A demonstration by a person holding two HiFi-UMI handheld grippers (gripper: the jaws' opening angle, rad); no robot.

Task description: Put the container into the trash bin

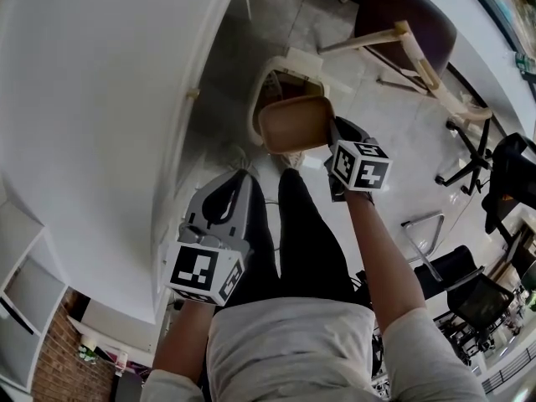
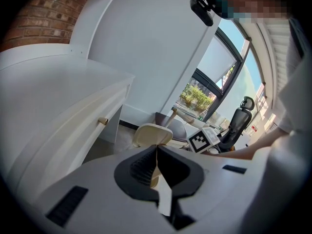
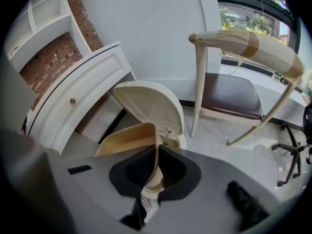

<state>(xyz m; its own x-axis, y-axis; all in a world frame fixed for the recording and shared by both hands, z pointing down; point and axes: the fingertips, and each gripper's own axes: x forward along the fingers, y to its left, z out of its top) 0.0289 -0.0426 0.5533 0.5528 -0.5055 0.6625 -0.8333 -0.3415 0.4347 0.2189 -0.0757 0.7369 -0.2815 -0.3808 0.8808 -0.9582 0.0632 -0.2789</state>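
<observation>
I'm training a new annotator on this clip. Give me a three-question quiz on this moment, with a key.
1. True or false: the lid of the trash bin stands open.
2. What is the right gripper clamped on? A) the bin's lid B) the wall of the container C) nothing
3. Fill in: the jaws of the left gripper are ____, with nothing between them.

Key: 1 true; 2 B, and the container is held just in front of the open bin; 3 together.
</observation>
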